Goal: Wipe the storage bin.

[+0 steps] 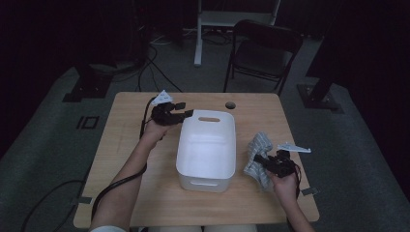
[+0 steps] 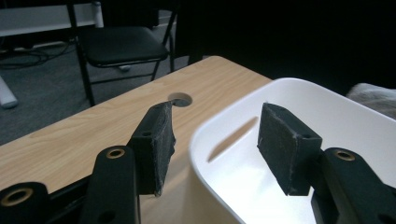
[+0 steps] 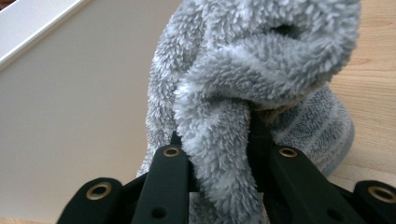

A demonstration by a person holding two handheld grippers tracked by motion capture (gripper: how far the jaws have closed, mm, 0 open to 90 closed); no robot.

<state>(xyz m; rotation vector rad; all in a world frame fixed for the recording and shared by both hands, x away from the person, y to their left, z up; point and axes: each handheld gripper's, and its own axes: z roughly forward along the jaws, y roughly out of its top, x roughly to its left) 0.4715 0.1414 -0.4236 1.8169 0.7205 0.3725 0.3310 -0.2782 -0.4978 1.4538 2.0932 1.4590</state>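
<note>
Right gripper (image 3: pixel 219 154) first: its jaws are pinched down on a thick fold of the grey towel (image 3: pixel 261 70), with fluffy pile bulging out between and above them. That's a firm bite on a bunched bit, not a thin edge, so I'd guess it won't slip. The towel sits near the right edge of the table (image 1: pixel 125 145), just beside the right wall of the white tub (image 1: pixel 207 145) and crumpled into a heap.

Handling-wise it looks light, totally floppy and a bit grippy thanks to the fuzz. Nothing fragile about it. The catch is that whatever isn't pinched will dangle and drag, so lifting it over the tub's rim probably needs plenty of clearance or the loose end catches the wall. Grabbing a gathered clump near the middle, like here, seems better than a corner.

Left gripper (image 2: pixel 212 140) has its jaws about half open with nothing in them. It hovers at the tub's far left corner, one jaw outside the rim and one over the inside. The tub looks like stiff, smooth plastic, light enough to slide if bumped, so pinching that rim would steady it.
</note>
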